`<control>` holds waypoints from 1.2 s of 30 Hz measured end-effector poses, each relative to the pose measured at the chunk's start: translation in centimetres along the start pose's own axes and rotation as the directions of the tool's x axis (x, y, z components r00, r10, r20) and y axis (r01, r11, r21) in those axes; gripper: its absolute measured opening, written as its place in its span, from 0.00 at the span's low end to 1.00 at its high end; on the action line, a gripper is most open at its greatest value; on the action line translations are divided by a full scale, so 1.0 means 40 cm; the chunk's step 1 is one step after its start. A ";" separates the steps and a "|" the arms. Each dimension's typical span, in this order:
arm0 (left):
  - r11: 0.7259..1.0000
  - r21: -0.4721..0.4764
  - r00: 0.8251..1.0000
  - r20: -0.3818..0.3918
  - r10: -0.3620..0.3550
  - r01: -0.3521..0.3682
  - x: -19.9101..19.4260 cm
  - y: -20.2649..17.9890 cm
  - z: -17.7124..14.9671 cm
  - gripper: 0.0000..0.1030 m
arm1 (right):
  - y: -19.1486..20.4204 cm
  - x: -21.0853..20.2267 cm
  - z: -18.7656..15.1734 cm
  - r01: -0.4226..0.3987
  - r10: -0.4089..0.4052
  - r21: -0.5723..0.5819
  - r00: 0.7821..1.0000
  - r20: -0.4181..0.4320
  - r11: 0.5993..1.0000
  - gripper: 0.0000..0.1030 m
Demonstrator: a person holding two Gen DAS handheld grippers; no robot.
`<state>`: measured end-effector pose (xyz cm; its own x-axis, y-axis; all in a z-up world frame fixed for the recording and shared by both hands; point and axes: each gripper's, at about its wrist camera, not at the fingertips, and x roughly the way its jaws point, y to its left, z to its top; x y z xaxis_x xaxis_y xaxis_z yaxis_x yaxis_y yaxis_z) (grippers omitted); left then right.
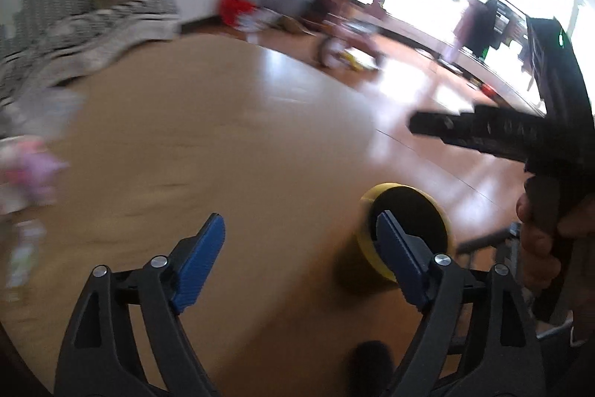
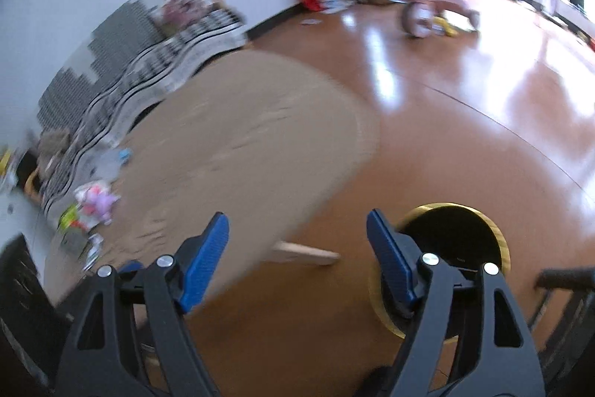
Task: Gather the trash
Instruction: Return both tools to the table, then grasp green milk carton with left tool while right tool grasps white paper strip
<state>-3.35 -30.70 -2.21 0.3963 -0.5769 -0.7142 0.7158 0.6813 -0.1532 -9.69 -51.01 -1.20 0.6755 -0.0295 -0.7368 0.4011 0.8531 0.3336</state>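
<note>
Both grippers, the left gripper (image 1: 299, 261) and the right gripper (image 2: 297, 255), hang with fingers spread wide and nothing between them. The yellow bin (image 1: 405, 229) stands on the floor (image 2: 446, 121) just off the round desk's (image 1: 223, 136) right edge. Blurred litter (image 2: 93, 207) lies heaped along the desk's left edge, well apart from the bin, beside a striped sofa (image 2: 148, 69).

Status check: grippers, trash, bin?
Left gripper open, empty. Right gripper open, empty. Yellow bin on floor. Blurred litter on table's left edge.
</note>
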 end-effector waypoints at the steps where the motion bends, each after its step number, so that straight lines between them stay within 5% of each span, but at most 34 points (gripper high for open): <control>1: 0.999 -0.024 1.000 0.012 0.029 -0.029 -0.035 0.056 -0.004 0.81 | 0.057 0.016 -0.001 -0.021 0.021 -0.033 1.000 -0.006 0.999 0.72; 7: 0.945 -0.218 0.964 0.056 0.261 -0.244 -0.229 0.443 -0.069 0.82 | 0.368 0.112 -0.027 -0.149 0.139 -0.195 0.988 -0.065 0.969 0.73; 12: 0.896 -0.244 0.918 0.046 0.394 -0.372 -0.283 0.651 -0.126 0.83 | 0.592 0.207 -0.064 -0.230 0.195 -0.306 0.971 -0.139 0.924 0.73; 16: 0.879 -0.252 0.904 0.035 0.425 -0.404 -0.266 0.764 -0.136 0.83 | 0.713 0.276 -0.110 -0.262 0.202 -0.378 0.961 -0.191 0.888 0.73; 20: 0.883 -0.299 0.919 0.043 0.392 -0.363 -0.245 0.833 -0.143 0.83 | 0.771 0.337 -0.139 -0.273 0.189 -0.415 0.954 -0.231 0.868 0.73; 25: 0.902 -0.239 0.922 0.058 0.383 -0.360 -0.200 0.838 -0.136 0.82 | 0.808 0.391 -0.159 -0.288 0.184 -0.435 0.946 -0.265 0.853 0.73; 27: 0.912 -0.224 0.928 0.067 0.366 -0.343 -0.190 0.834 -0.133 0.78 | 0.817 0.403 -0.163 -0.295 0.187 -0.435 0.943 -0.273 0.851 0.73; 32: 0.925 -0.189 0.939 0.040 0.342 -0.329 -0.192 0.801 -0.144 0.34 | 0.836 0.419 -0.173 -0.307 0.190 -0.439 0.938 -0.291 0.844 0.73; 36: 0.931 -0.168 0.943 0.024 0.331 -0.323 -0.224 0.771 -0.161 0.21 | 0.850 0.431 -0.182 -0.306 0.179 -0.444 0.936 -0.304 0.842 0.73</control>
<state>11.47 -1.61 -4.95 0.6248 -0.3295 -0.7079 0.4419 0.8966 -0.0272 11.09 -18.74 -6.84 0.5156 0.2836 -0.8086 -0.1436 0.9589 0.2448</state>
